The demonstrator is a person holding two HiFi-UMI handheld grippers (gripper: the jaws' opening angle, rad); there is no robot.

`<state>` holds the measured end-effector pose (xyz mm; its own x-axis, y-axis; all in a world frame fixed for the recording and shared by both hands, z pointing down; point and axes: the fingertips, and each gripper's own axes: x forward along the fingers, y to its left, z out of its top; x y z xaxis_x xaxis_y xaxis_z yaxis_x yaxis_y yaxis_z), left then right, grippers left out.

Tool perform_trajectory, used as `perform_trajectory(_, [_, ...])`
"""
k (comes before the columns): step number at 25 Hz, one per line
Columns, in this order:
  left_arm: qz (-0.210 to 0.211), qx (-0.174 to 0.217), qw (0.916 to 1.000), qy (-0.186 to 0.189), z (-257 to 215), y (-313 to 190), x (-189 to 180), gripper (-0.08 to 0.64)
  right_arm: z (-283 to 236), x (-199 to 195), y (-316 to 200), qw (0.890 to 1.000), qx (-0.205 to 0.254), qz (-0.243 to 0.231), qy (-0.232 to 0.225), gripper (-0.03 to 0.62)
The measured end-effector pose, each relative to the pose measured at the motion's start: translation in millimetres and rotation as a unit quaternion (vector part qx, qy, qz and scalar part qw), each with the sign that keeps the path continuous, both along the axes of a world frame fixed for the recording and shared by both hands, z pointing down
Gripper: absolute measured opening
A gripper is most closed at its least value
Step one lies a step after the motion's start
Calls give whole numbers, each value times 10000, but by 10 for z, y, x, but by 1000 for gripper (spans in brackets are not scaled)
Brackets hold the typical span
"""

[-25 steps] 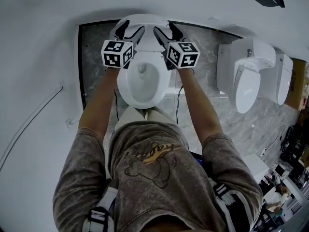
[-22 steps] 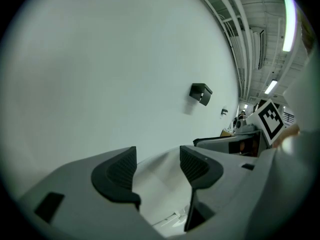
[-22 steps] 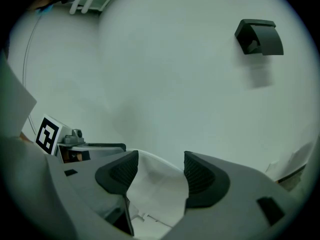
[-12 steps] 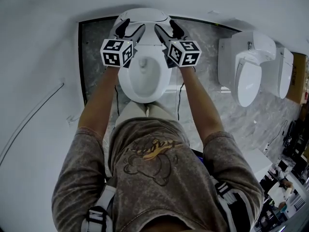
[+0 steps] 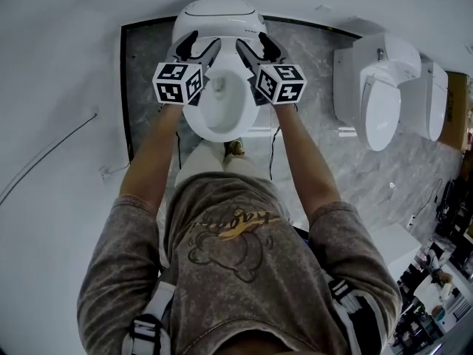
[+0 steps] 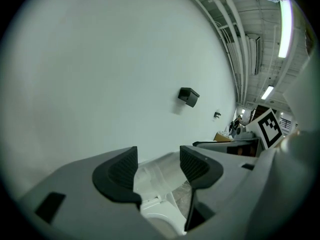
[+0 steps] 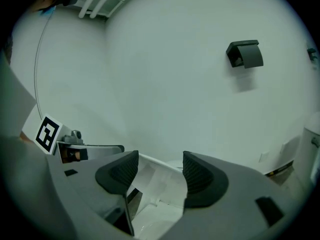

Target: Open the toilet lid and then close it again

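Observation:
A white toilet stands at the top middle of the head view, its bowl (image 5: 222, 102) uncovered. The lid (image 5: 219, 15) is raised at the back, beyond the fingertips. My left gripper (image 5: 201, 44) hovers over the bowl's left rim and my right gripper (image 5: 255, 44) over the right rim, both open and holding nothing. In the left gripper view the lid (image 6: 161, 175) shows white between the spread jaws of the left gripper (image 6: 157, 164). The right gripper view shows the lid (image 7: 155, 184) likewise through the right gripper (image 7: 159, 171). Whether either fingertip touches the lid is unclear.
Two more white toilets (image 5: 378, 98) (image 5: 430, 109) stand to the right on the grey marble floor (image 5: 148, 72). A thin cable (image 5: 44, 165) runs across the white surface at the left. A black fixture (image 7: 245, 54) hangs on the wall. The person's legs are close in front of the bowl.
The lid now shows more fully beyond the fingertips, and the toilet has shifted up in the view. Both grippers stay open on either side of the bowl.

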<state>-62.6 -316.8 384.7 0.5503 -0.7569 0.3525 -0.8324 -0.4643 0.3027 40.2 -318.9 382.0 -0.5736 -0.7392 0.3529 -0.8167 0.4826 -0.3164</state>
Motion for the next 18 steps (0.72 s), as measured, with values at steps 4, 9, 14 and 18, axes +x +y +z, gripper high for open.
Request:
perform_trajectory(4, [-136, -25, 9999, -13, 51, 373, 14, 265, 61, 48, 378, 9999, -2, -101, -9, 281])
perform_trajectory(9, [-232, -43, 9995, -193, 220, 916, 13, 265, 226, 20, 942, 9993, -11, -359, 66, 281])
perform_trajectory(14, [-120, -228, 9990, -367, 440, 1418, 70, 268, 441, 48, 1420, 9989, -266, -378, 116, 281])
perform_trajectory(18, [-52, -267, 9986, -451, 614, 1718, 47, 270, 620, 13, 1700, 9986, -391, -331, 154, 281])
